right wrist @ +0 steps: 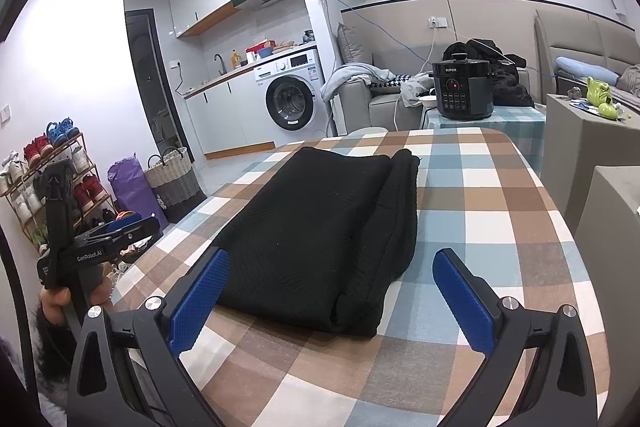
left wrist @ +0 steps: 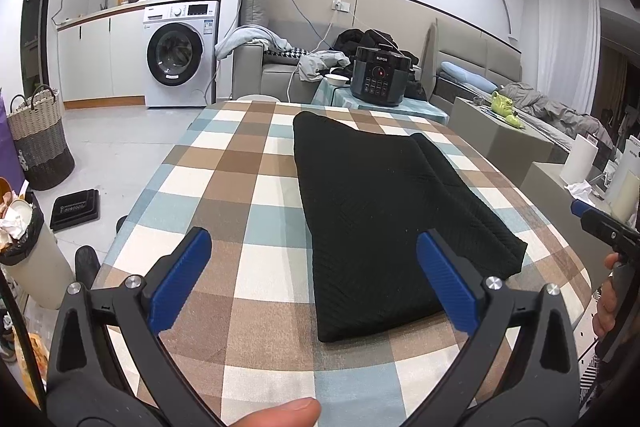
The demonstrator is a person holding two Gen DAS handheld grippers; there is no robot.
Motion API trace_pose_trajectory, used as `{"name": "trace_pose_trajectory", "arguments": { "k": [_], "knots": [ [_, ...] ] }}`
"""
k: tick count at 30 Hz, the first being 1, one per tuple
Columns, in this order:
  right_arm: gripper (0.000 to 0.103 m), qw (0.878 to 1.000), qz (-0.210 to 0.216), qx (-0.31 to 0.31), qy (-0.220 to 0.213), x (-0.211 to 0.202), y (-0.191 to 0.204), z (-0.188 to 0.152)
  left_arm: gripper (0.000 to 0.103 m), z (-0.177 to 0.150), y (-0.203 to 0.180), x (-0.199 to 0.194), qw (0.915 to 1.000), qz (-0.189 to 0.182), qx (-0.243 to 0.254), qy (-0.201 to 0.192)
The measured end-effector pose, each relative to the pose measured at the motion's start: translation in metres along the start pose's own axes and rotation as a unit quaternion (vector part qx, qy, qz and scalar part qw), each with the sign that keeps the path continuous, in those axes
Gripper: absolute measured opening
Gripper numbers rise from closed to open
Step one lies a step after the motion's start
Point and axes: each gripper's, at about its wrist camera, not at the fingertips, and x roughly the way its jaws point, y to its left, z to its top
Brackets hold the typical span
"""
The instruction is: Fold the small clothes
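Left claw: blue pads spread wide, gripping nothing, held above the counter. Right claw: likewise spread and empty.

Black garment lies flat on the checked cloth, ahead of both claws; its near edge sits between the right claw's pads and toward the right pad of the left claw.

Judgement: the next fold likely needs both claws pinching the near corners together, lifting evenly and carrying the edge away, so the layers stay aligned.

Garment: knit, ribbed texture, already doubled lengthwise, a narrower layer showing along its right side.
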Motion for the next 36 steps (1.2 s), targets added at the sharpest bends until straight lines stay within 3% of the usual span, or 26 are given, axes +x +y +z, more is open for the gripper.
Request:
{"name": "trace_pose_trajectory", "arguments": {
  "k": [36],
  "knots": [
    [0.103,1.000,0.001,0.009,-0.003,-0.0016,-0.0090,-0.0011,0.102,-0.0012,0.0002,0.0003,1.0000,0.000,0.000,0.002]
  ]
}}
